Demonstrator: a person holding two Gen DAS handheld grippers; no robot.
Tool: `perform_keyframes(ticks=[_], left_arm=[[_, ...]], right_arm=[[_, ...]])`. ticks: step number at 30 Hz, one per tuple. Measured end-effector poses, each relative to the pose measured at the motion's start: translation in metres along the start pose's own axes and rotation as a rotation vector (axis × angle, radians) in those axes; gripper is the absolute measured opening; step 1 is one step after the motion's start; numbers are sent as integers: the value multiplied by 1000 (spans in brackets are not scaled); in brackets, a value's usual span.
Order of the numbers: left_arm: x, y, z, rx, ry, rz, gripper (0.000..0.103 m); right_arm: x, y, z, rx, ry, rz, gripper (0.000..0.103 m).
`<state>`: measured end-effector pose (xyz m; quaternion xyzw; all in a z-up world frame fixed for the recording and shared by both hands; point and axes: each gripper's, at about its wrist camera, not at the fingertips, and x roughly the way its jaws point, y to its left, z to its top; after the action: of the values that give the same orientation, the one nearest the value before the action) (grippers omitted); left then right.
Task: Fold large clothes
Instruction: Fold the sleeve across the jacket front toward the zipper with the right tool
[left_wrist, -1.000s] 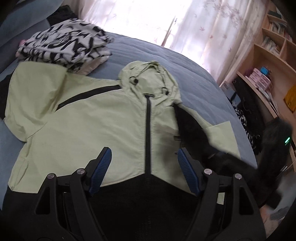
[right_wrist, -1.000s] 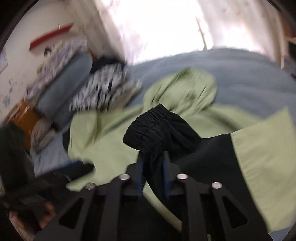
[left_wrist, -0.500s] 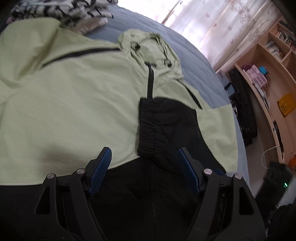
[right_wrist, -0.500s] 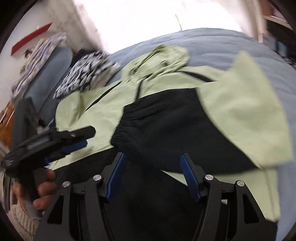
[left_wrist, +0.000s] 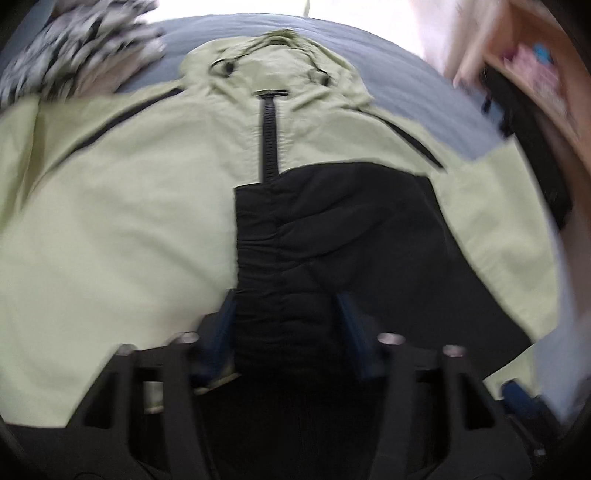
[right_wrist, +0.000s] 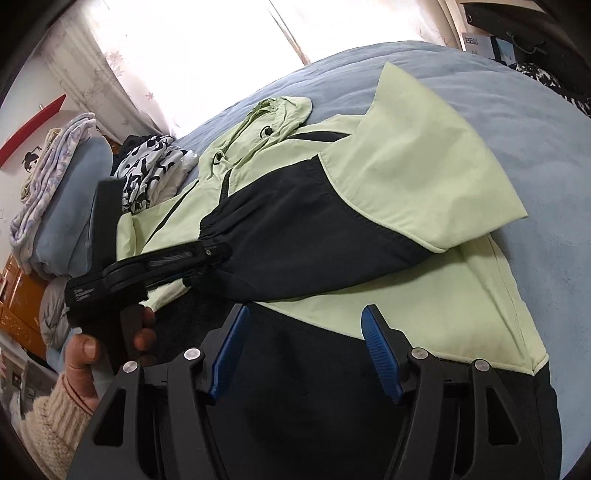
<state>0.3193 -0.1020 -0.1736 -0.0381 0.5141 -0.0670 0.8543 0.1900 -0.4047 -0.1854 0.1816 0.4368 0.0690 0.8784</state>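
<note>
Blue bedding covered the bed (right_wrist: 517, 110) on which the jacket (left_wrist: 129, 221) lay face up, with its hood (left_wrist: 277, 62) at the far end.

The left gripper (left_wrist: 286, 306) had just been closing its jaws. The gathered black cuff (left_wrist: 266, 240) sat between its blue pads, which stood on either side of it. The view was blurred, but the gap looked too wide for a real pinch yet. The right gripper (right_wrist: 306, 317) had just been opening. Its jaws were spread and held nothing, and it hung over the jacket's near black hem panel.

The sleeve (right_wrist: 424, 166) from the right side already lay folded across the chest. Its cuff reached the zip (left_wrist: 269, 140) at about the middle. That was probably the first fold, done or being trimmed into place. On the left side the lime cloth spread outward toward the edge of the view, so that sleeve looked not yet folded in. The body had not been doubled up from hem to hood either. By my judgement, most of the folding was left.

Beyond the left shoulder a black-and-white patterned pile (right_wrist: 151, 173) of clothes lay just beside the jacket. It might crowd the left sleeve when that one is lifted. Further left were stacked pillows and quilts (right_wrist: 74, 177), with bright curtains (right_wrist: 184, 55) behind them. A wooden shelf (left_wrist: 535, 74) stood at the far right, well clear of the jacket. A hand (right_wrist: 96, 347) in a cream knitted cuff gripped the left tool's handle.
</note>
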Motion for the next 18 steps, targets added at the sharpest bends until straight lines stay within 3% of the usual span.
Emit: perform_keyframes(ticks=[3,5,8,12,15,18], left_arm=[[-7,-20,6,88,-33,37,25],[-21,-29,14,116,-71,30,23],[-66,-29,28,135,-221,47,22],[-108,7,34,99,-348,111,22],[-100,57,28,39,-311,221,24],[-60,105,15,-38,-122,217,27]], right_arm=[[1,6,2,-3,-12,-5,64],[2,15,6,-15,-27,-15,64],[-14,22,7,-46,-66,-34,64],[-38,26,9,-71,-104,-53,64],[-47,24,12,-67,-97,-101,69],[-40,19,24,-38,-54,-141,76]])
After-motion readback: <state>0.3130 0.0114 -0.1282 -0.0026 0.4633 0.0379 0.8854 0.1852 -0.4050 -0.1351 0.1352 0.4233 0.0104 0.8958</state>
